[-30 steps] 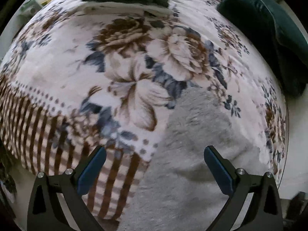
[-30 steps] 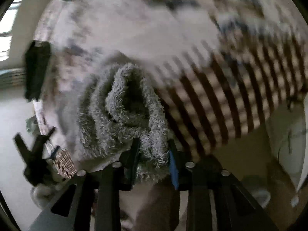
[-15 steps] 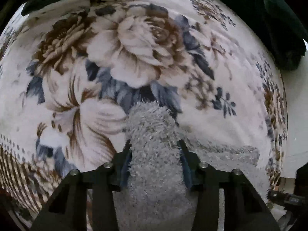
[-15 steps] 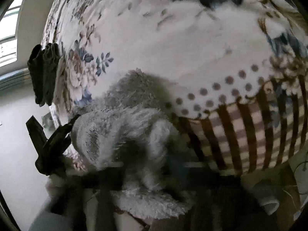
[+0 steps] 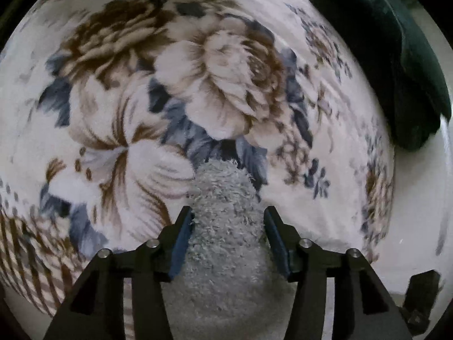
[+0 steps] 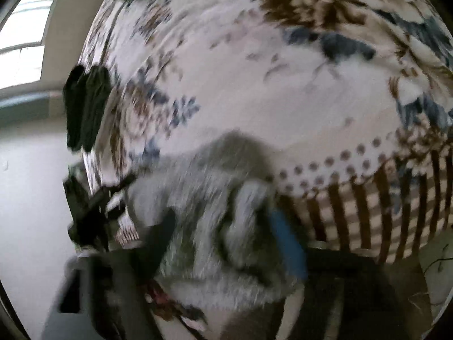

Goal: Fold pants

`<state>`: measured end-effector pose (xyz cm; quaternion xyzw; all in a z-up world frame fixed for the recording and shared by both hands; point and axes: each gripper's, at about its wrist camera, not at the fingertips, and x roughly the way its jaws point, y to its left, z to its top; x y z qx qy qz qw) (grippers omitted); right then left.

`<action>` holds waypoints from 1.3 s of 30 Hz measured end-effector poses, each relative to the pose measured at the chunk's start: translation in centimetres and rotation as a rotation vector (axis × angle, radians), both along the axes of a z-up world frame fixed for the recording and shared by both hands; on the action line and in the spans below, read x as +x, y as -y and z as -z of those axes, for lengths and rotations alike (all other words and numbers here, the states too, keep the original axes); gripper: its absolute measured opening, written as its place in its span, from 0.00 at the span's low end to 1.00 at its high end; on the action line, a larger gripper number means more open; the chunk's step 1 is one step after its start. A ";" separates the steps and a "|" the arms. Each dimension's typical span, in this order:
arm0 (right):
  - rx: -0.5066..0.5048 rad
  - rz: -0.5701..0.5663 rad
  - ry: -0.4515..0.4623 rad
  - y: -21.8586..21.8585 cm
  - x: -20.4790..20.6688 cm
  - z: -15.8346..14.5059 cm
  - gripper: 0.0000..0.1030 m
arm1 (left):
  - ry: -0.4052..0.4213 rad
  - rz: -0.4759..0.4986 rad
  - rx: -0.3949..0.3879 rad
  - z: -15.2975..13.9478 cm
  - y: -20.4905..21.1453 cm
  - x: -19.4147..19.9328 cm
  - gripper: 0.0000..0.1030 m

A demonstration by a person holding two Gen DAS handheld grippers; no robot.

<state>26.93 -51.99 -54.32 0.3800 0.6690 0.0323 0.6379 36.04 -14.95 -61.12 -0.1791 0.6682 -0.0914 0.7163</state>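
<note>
The pants are grey and fluffy. In the left wrist view a bunched fold of the pants (image 5: 226,226) fills the space between the fingers of my left gripper (image 5: 228,221), which is shut on it above the floral blanket (image 5: 198,85). In the blurred right wrist view my right gripper (image 6: 223,226) is shut on another bunch of the pants (image 6: 209,198) near the blanket's striped edge. The left gripper also shows in the right wrist view (image 6: 93,206), at the left end of the pants.
A dark green cloth (image 5: 396,56) lies at the far right of the bed. Dark folded clothes (image 6: 85,107) hang at the bed's edge in the right wrist view, with a window (image 6: 25,28) behind. The blanket's striped border (image 6: 396,198) drops off to the right.
My left gripper was open over the pants a second ago and has shut on a fold. Both grippers have lifted and moved the pants over the blanket.
</note>
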 end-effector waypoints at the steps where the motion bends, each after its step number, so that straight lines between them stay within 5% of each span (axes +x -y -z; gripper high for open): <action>1: -0.011 -0.040 -0.013 -1.1 0.1 1.0 0.77 | 0.014 0.041 0.019 0.1 0.6 0.1 0.47; 3: -0.077 -0.082 -0.026 -2.2 0.0 2.2 0.35 | 0.056 0.101 0.103 0.1 1.6 0.2 0.28; 4: -0.092 -0.083 -0.029 -2.6 0.1 2.6 0.18 | 0.063 0.116 0.120 0.3 1.8 0.2 0.27; 6: -0.136 -0.032 0.005 -2.0 0.5 2.0 0.17 | 0.051 0.103 0.137 0.9 1.2 0.5 0.24; 8: -0.175 0.051 0.049 -0.1 1.1 0.8 0.16 | 0.033 0.058 0.124 1.7 0.2 1.0 0.24; 12: -0.146 0.047 0.001 0.5 2.0 2.5 0.17 | -0.005 0.007 0.059 2.1 -0.3 1.7 0.29; 14: -0.086 0.025 -0.017 0.4 2.1 2.6 0.28 | -0.016 -0.011 0.042 1.2 -0.2 1.6 0.32; 16: -0.054 0.061 -0.012 1.3 0.9 1.4 0.45 | -0.013 -0.013 0.039 -0.3 -0.6 1.3 0.43; 18: -0.075 0.104 -0.002 2.3 -1.3 -0.1 0.63 | 0.021 -0.017 0.034 -2.0 -0.8 0.7 0.77; 19: -0.092 0.124 -0.022 2.8 -2.8 -0.5 0.72 | 0.037 -0.013 0.031 -2.8 -0.7 0.4 0.80; 25: 0.112 0.186 -0.216 1.1 -9.5 3.9 0.73 | 0.060 0.090 -0.035 -5.8 4.0 -1.5 0.81; 27: 0.098 0.191 -0.200 0.5 -10.0 4.6 0.53 | 0.039 0.161 -0.060 -5.6 6.8 -1.7 0.81; 28: 0.087 0.214 -0.204 0.5 -10.6 4.7 0.15 | 0.025 0.216 -0.016 -5.0 8.7 -1.7 0.81; 30: 0.043 0.269 -0.247 1.3 -12.0 5.0 0.13 | 0.001 0.278 0.046 -3.4 10.8 -1.3 0.81; 33: 0.027 0.254 -0.247 1.9 -13.0 4.6 0.13 | -0.024 0.321 0.017 -3.2 12.8 -1.1 0.81; 36: 0.074 0.253 -0.193 2.0 -12.9 3.6 0.37 | 0.028 0.445 -0.006 -5.8 16.2 -1.5 0.81; 37: 0.060 0.249 -0.176 2.0 -12.7 3.3 0.56 | 0.027 0.489 -0.014 -6.1 17.5 -1.7 0.81; 38: 0.053 0.250 -0.165 2.1 -12.5 3.3 0.65 | 0.022 0.553 -0.011 -6.1 19.2 -1.9 0.81; 39: 0.060 0.261 -0.159 2.0 -12.3 3.5 0.65 | 0.007 0.637 0.002 -5.6 21.0 -2.1 0.81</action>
